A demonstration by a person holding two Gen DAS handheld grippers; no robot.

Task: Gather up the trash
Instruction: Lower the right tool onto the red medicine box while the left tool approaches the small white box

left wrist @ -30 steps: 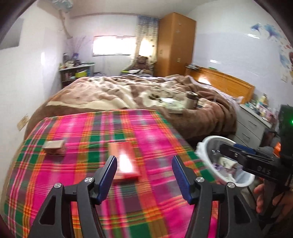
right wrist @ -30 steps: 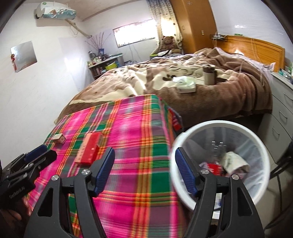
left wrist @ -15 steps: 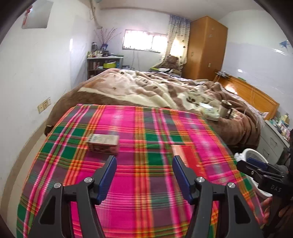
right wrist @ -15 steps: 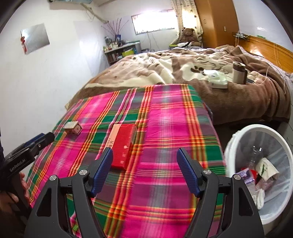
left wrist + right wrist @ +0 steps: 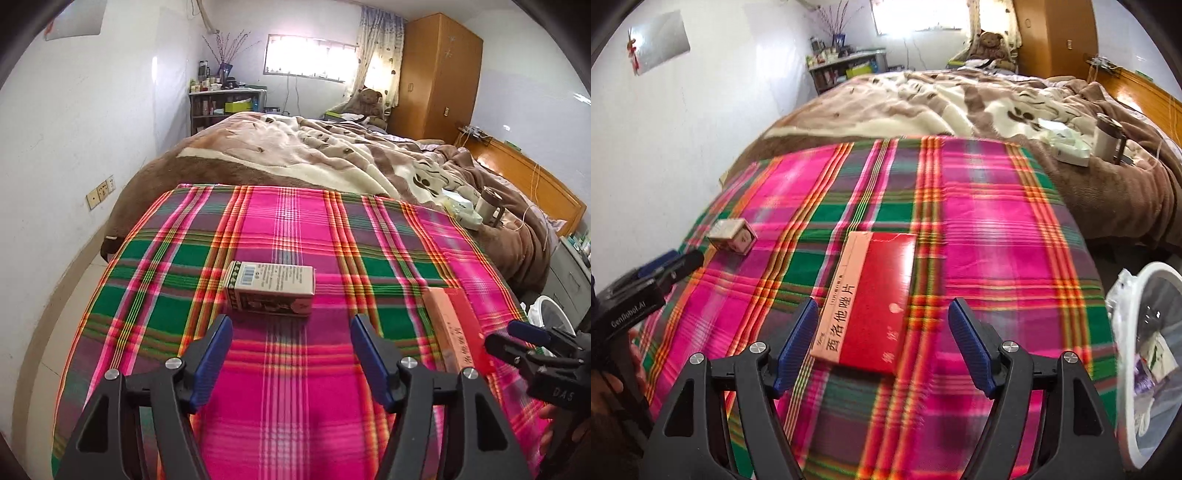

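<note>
1. Trash on the plaid cloth [image 5: 288, 229] — a pale box [image 5: 271, 292] lies ahead of the left claw [image 5: 290, 360], and a red box [image 5: 866, 301] reaches between the tips of the right claw [image 5: 882, 349].
2. Bin [image 5: 1145, 369] stands off the cloth's right edge, already holding scraps.
3. Risk: the red box lies flat — pads closing from above may skid over it, or snag the cloth.
4. Left claw is empty, its jaws opening; right claw is spread, touching nothing.
</note>
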